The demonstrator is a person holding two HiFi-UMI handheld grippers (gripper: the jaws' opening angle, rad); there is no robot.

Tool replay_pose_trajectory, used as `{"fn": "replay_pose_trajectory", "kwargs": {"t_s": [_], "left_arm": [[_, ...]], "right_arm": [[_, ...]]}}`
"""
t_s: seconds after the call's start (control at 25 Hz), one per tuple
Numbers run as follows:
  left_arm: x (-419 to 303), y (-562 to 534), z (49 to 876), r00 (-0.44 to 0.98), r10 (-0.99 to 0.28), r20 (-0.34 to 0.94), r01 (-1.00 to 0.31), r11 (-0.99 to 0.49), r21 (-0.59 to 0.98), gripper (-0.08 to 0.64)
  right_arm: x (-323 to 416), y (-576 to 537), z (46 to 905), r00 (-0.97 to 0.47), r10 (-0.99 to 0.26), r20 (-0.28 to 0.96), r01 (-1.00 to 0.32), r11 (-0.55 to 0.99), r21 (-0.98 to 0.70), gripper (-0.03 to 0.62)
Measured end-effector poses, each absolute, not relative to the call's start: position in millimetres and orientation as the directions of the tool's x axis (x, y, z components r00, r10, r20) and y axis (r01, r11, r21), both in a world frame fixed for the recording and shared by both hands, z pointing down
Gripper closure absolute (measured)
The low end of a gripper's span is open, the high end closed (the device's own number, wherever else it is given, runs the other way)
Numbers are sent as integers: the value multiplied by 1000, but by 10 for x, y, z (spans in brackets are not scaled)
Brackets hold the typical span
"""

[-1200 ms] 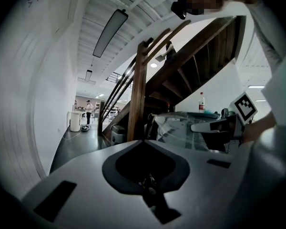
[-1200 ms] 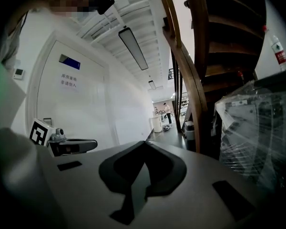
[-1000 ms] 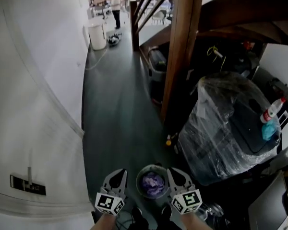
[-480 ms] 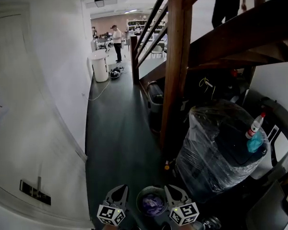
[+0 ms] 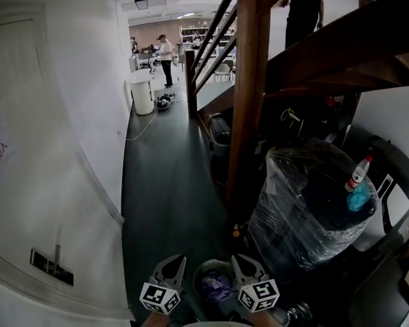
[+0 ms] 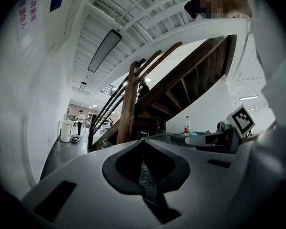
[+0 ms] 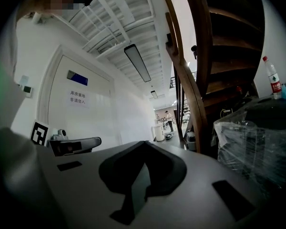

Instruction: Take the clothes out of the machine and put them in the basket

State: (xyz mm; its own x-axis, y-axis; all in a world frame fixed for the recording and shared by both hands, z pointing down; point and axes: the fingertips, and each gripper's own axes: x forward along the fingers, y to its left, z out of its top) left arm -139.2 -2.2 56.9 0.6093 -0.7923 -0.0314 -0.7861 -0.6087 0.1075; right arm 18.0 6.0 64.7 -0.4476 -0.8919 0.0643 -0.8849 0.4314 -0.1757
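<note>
Head view, your left tongs [image 5: 178, 260] and right tongs [image 5: 236, 259] closed and empty, round basket [image 5: 198, 272] of crumpled purple clothes [image 5: 216, 286] between them, dark smooth floor [image 5: 163, 182].

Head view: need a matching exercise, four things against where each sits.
1. basket
2. bottle
3. white bin
4. wooden post

A. far back on the dark floor
B. on top of the plastic-wrapped bulk
C. bottom edge, purple clothes inside
D. upright, mid-frame

Pairs: 1-C, 2-B, 3-A, 4-D
</note>
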Motion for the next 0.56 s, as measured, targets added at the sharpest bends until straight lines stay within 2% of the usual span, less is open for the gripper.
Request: {"fn": "replay_pose_trajectory", "kwargs": {"t_s": [0.56], "left_arm": [[-1295,-94,595,606,-795,-12,-790,-604,103,538]], "right_arm": [[198,18,710,-449,-890,79,-883,429,-191,586]]}}
